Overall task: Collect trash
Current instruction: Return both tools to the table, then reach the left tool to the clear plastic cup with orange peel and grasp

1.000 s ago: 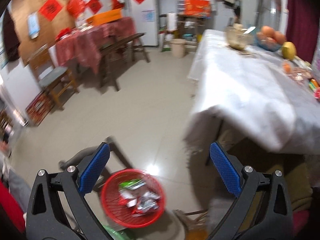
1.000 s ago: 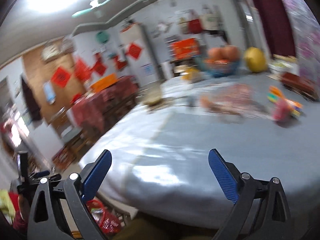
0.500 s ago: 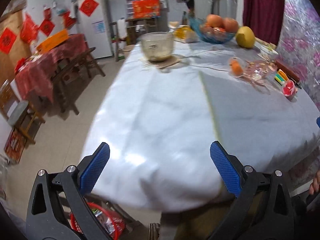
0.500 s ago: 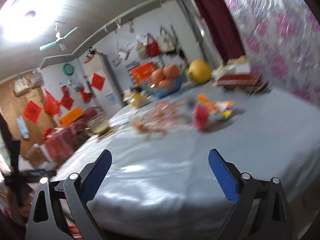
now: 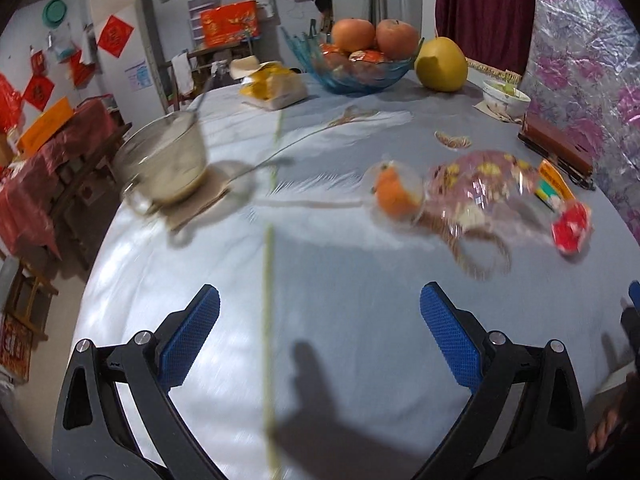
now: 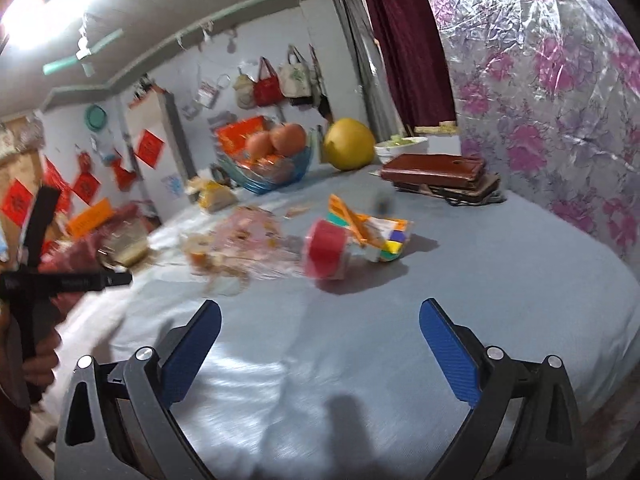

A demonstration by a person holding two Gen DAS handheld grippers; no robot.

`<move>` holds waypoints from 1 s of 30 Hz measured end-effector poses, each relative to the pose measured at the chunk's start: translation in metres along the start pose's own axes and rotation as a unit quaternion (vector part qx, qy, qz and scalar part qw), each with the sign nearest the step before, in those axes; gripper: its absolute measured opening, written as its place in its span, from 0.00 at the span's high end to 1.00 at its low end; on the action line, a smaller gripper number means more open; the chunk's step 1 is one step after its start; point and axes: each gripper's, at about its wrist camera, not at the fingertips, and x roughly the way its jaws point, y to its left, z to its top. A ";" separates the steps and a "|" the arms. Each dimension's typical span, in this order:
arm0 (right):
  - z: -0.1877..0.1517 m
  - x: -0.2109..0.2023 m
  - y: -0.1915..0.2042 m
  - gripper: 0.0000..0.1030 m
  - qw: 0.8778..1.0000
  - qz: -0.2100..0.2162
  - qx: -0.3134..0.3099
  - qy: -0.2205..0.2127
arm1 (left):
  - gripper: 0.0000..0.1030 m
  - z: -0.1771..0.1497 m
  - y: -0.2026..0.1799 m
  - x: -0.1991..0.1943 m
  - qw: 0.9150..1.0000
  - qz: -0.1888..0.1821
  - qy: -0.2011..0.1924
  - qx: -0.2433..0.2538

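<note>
- The glass bowl (image 5: 164, 168) sits far left of the clear patterned plastic bag (image 5: 480, 184) on the table (image 5: 340, 280).
- The left gripper (image 5: 320, 332) hovers near the bag's front, spread wide, holding nothing.
- The red wrapper (image 6: 326, 250) and colourful packet (image 6: 372, 232) lie just right of the bag.
- The right gripper (image 6: 320, 336) hovers before them, likewise spread and bare.

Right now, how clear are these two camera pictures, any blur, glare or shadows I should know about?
Left wrist view: motion blur smears the glass bowl and clear plastic bag; a dark shadow lies on the tablecloth between the open left gripper fingers. Right wrist view: the ceiling light blows out, the red wrapper is blurred, and the fisheye bends the floral wall.
</note>
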 end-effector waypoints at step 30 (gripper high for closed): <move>-0.006 0.015 -0.016 0.05 0.999 0.022 0.032 0.016 | 0.06 0.023 0.002 0.056 0.999 0.035 0.009 0.027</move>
